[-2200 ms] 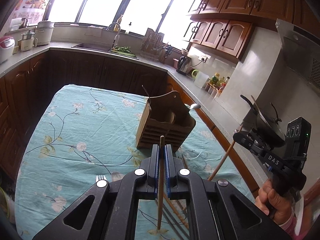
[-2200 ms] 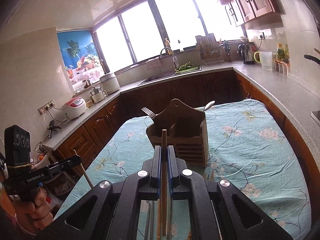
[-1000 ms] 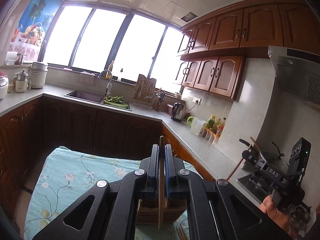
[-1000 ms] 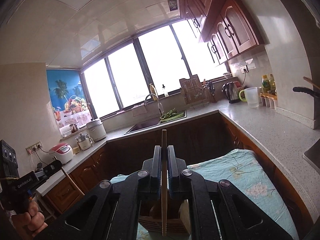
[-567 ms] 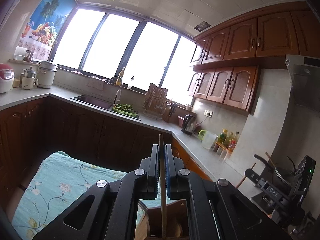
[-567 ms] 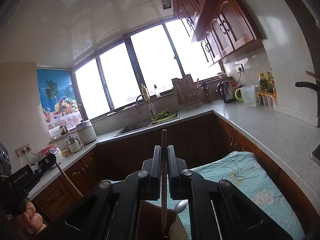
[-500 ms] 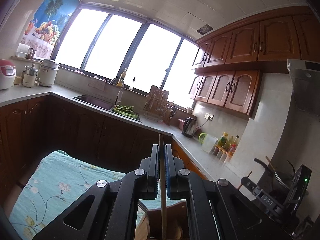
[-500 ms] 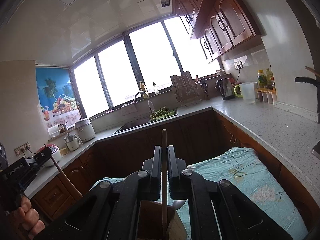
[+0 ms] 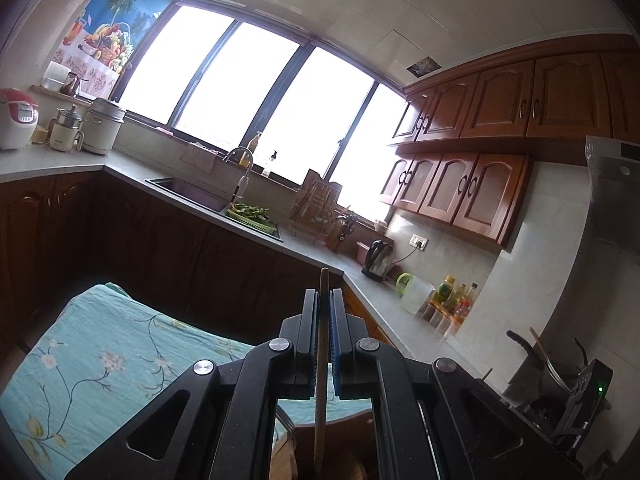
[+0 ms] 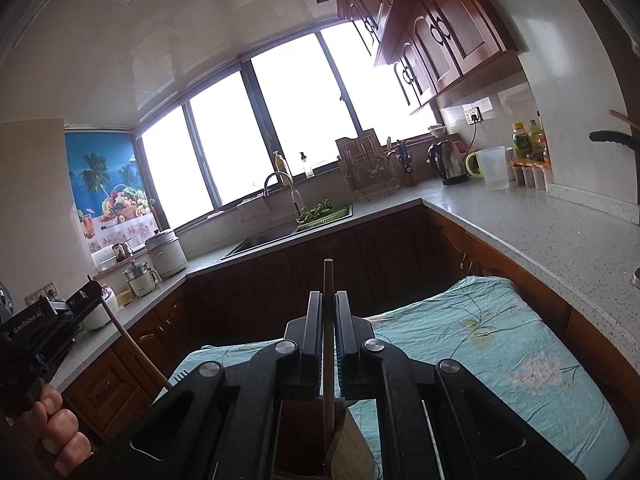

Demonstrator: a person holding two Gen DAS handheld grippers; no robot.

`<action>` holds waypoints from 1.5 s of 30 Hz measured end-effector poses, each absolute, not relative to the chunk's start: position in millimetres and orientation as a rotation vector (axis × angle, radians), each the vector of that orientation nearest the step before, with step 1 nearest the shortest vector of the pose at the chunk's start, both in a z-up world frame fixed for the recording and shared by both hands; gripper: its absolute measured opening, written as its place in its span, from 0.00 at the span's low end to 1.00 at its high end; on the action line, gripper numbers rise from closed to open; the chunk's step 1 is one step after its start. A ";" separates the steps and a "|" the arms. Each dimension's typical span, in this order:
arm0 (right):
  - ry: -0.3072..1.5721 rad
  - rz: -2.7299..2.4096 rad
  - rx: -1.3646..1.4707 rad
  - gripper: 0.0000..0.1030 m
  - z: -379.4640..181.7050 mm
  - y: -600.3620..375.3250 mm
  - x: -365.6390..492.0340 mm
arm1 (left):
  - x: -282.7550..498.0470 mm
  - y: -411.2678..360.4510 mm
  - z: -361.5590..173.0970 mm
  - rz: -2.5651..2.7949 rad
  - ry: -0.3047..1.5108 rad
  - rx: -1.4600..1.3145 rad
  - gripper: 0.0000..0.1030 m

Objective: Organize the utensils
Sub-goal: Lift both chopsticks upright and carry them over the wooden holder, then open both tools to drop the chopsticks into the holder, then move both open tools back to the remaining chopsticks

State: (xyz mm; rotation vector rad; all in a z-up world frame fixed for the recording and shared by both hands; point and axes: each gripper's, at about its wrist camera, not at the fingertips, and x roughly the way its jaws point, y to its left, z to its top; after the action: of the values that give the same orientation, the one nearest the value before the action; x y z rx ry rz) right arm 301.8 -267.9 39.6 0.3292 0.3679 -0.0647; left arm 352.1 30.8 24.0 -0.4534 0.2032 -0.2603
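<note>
- Two black two-finger grippers were in view, one per hand: the left gripper (image 9: 325, 300) and the right gripper (image 10: 329, 304).
- Two long thin wooden chopsticks were held, one in each gripper. The left chopstick (image 9: 321, 360) was pinched upright between the left jaws, which were pressed nearly together on it. The right chopstick (image 10: 328, 344) was pinched the same way by the right jaws.
- One brown wooden utensil holder (image 10: 352, 444) stood on the surface under a teal flowered cloth (image 10: 500, 344). The lower ends of both chopsticks reached down into its open top; which compartment could not be told.
- The left gripper's body, seen from the right wrist camera, bore white lettering reading "GenRobot.AI".
- One hand (image 10: 60, 436) gripped its handle.
</note>
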 end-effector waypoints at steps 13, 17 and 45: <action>0.413 -0.078 0.291 0.06 17.3 -263.1 305.0 | 374.6 27.4 -10.7 -0.277 0.363 -0.420 0.04; 0.436 -0.073 0.298 0.06 17.5 -266.7 307.5 | 378.0 37.3 2.5 -0.289 0.383 -0.411 0.04; 0.384 -0.014 0.365 0.97 48.1 -267.2 227.4 | 281.6 55.9 19.9 -0.174 0.456 -0.386 0.89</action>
State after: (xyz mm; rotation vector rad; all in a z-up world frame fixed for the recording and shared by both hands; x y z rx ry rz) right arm 227.4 -267.2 48.1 0.3650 0.3841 -0.0145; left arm 281.6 55.9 19.9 -0.3855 0.4555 -0.1737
